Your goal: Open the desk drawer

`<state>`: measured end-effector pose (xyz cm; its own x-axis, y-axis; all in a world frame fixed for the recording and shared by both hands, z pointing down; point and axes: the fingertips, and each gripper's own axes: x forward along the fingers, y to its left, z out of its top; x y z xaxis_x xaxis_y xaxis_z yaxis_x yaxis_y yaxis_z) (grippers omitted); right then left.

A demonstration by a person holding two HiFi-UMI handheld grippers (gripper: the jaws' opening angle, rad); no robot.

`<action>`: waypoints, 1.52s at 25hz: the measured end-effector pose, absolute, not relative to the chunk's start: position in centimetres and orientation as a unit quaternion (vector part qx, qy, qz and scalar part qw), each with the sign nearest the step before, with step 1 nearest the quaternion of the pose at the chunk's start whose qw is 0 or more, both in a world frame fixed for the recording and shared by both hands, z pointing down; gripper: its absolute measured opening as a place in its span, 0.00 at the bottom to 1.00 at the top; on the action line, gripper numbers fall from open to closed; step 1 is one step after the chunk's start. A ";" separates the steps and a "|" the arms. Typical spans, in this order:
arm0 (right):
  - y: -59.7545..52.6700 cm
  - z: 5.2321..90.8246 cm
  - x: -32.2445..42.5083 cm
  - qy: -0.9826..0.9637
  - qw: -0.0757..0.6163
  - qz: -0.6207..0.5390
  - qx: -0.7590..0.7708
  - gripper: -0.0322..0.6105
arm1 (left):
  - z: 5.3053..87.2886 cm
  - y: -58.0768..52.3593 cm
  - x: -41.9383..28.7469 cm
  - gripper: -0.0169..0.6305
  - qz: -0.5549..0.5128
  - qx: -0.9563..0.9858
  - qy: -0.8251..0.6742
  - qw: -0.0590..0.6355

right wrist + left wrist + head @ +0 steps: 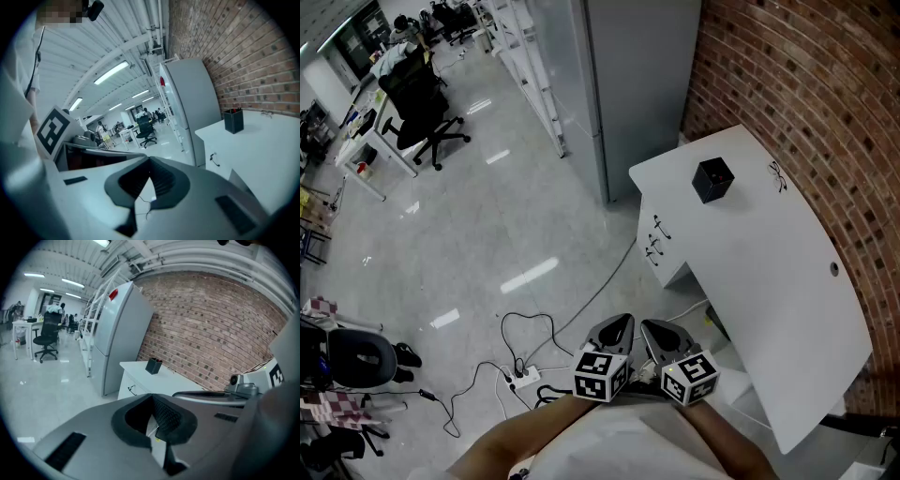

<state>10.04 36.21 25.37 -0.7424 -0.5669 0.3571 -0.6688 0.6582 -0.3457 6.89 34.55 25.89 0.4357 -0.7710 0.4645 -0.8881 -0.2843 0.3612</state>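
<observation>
Drawer unit [667, 246] stands under the far end of the white desk [769, 281], on the side away from the brick wall [825, 84]. In the head view its face is closed flush and carries two dark handles [657, 226]. On the desktop, near that far end, sits one black pen holder [712, 180], and one pair of glasses [778, 175] lies just beside it toward the wall edge. One grey cabinet [628, 84] stands past the desk's far end. The left gripper [622, 322] and the right gripper [651, 325] are side by side low in the frame, well apart from the drawer unit, each bearing one marker cube.

In the left gripper view the two jaws are pressed together with nothing between them. Beyond them the desk shows one handle on the drawer face and the pen holder on top, while the right gripper fills the right edge.

In the right gripper view the two jaws also meet, pinching nothing. The desk lies to the right with the pen holder upright on it and one handle on the closed drawer face. One office chair stands far off on the floor.
</observation>
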 end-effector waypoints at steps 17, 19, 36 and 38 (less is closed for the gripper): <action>36.7 26.0 10.0 -0.900 0.110 0.240 0.347 0.07 | 27.1 35.0 6.7 0.04 0.109 0.799 -0.510 0.300; 36.9 26.2 10.1 -0.898 0.113 0.243 0.349 0.07 | 27.2 35.0 6.7 0.04 0.109 0.799 -0.509 0.302; 38.1 28.2 10.3 -0.876 0.148 0.270 0.372 0.07 | 30.1 35.4 3.1 0.04 0.092 0.773 -0.520 0.351; 38.3 28.2 9.6 -0.877 0.152 0.268 0.369 0.07 | 30.4 35.5 2.7 0.04 0.092 0.776 -0.517 0.348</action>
<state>9.64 38.28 28.23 -0.6822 -0.5653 0.4636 -0.7279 0.5845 -0.3584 2.75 35.50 30.38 0.4482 -0.7392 0.5028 -0.8670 -0.2223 0.4460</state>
